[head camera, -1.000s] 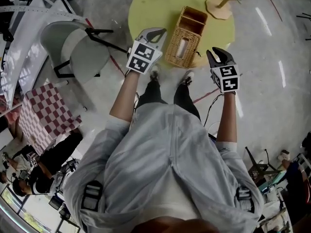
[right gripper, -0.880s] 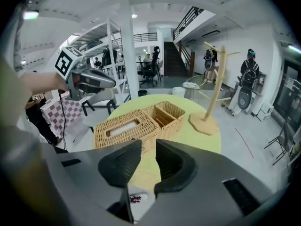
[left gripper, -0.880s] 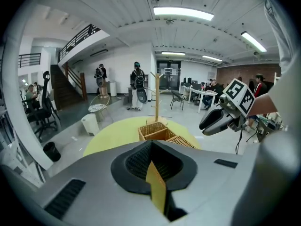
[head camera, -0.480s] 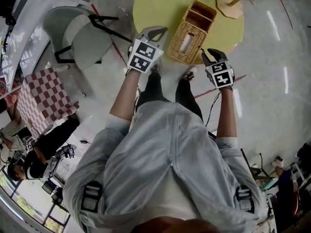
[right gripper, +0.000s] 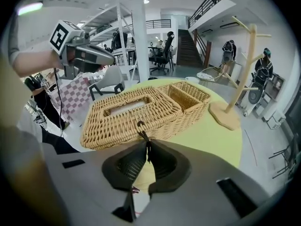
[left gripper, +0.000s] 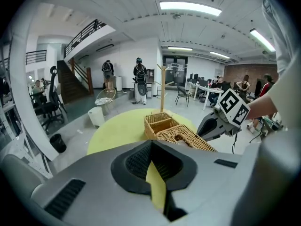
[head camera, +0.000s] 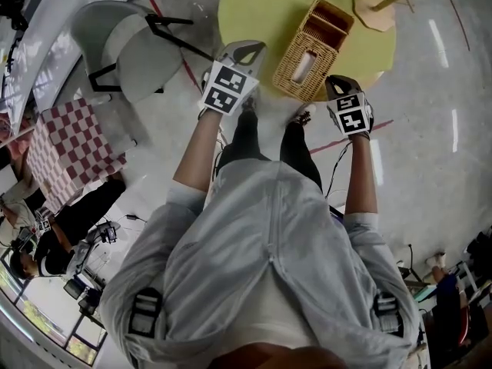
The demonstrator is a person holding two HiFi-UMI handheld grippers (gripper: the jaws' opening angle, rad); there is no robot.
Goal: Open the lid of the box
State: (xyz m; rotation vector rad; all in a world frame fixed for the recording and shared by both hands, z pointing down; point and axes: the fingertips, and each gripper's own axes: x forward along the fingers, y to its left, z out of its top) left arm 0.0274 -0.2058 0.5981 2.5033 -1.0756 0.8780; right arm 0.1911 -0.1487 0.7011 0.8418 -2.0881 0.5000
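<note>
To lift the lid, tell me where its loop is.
Right gripper view, centre: the loop hangs from the wicker lid, near edge, its tail in the right gripper, whose jaws have just been closing.

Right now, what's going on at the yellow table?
A person works two grippers. The right hand-held gripper has just closed its jaws on the small dark loop at the edge of the lid of the wicker box. The lid is down. The left hand-held gripper hangs shut beside the box.
</note>
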